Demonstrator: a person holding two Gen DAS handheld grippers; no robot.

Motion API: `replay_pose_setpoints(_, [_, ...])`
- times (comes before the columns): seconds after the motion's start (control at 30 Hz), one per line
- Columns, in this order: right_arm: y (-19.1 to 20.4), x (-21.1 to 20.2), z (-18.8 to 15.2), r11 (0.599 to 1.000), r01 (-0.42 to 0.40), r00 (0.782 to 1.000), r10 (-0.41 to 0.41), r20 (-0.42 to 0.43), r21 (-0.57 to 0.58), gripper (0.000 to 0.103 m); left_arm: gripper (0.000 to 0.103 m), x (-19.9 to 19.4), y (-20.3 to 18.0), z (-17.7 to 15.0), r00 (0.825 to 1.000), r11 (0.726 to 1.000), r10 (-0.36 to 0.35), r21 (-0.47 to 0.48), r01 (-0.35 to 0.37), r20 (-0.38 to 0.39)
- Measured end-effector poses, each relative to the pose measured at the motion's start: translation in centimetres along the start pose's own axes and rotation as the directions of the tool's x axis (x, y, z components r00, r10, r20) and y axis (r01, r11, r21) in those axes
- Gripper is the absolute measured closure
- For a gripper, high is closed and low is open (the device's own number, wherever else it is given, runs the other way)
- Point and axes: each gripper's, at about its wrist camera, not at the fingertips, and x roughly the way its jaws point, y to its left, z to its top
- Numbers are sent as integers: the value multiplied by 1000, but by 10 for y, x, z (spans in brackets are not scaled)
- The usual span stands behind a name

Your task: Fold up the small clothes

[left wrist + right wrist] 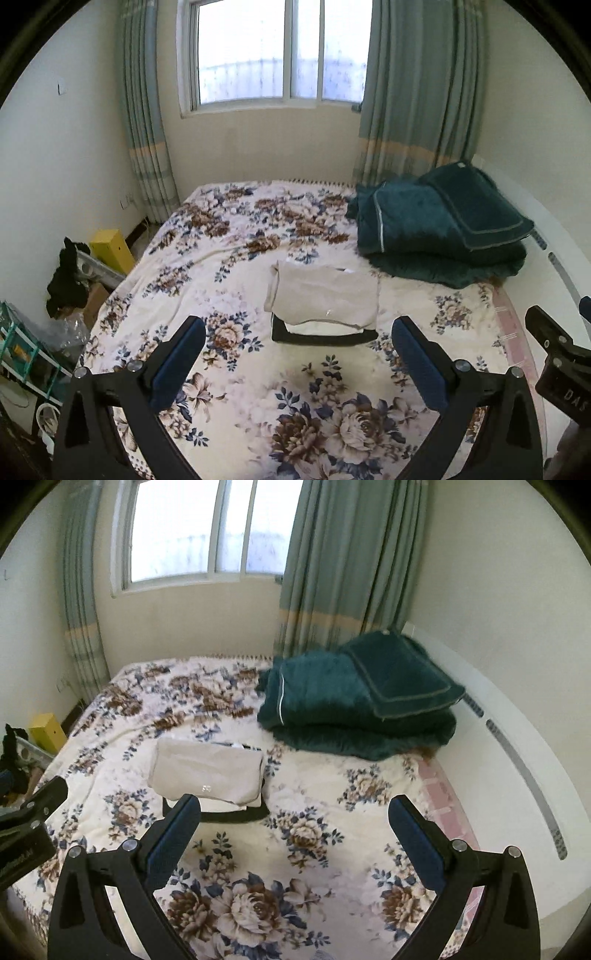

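A beige garment (pixel 325 293) lies folded into a neat rectangle on top of a folded white and black piece (pixel 321 334), on the floral bedspread (pixel 236 391). It also shows in the right wrist view (pixel 207 771). My left gripper (pixel 299 328) is open and empty, raised above the bed just in front of the stack. My right gripper (pixel 295 805) is open and empty, to the right of the stack. Part of the right gripper's body shows at the left wrist view's right edge.
A folded dark green blanket with a pillow (pixel 443 229) lies at the bed's far right by the white headboard (pixel 517 760). Left of the bed are a yellow box (pixel 110 249), black cloth and a teal rack (pixel 26 350). Window and curtains behind.
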Motion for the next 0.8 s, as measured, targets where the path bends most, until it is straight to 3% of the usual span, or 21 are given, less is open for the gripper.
replay_pose_setpoints(0.37, [-33, -114, 1, 999, -31, 994, 28, 106, 30, 0, 0, -86, -8, 2, 994, 1000, -10, 27, 7, 109])
replay_pose_setpoints(0.8, [-39, -146, 0, 998, -66, 990, 65, 122, 5, 0, 0, -108, -10, -14, 996, 1000, 7, 21, -9, 94])
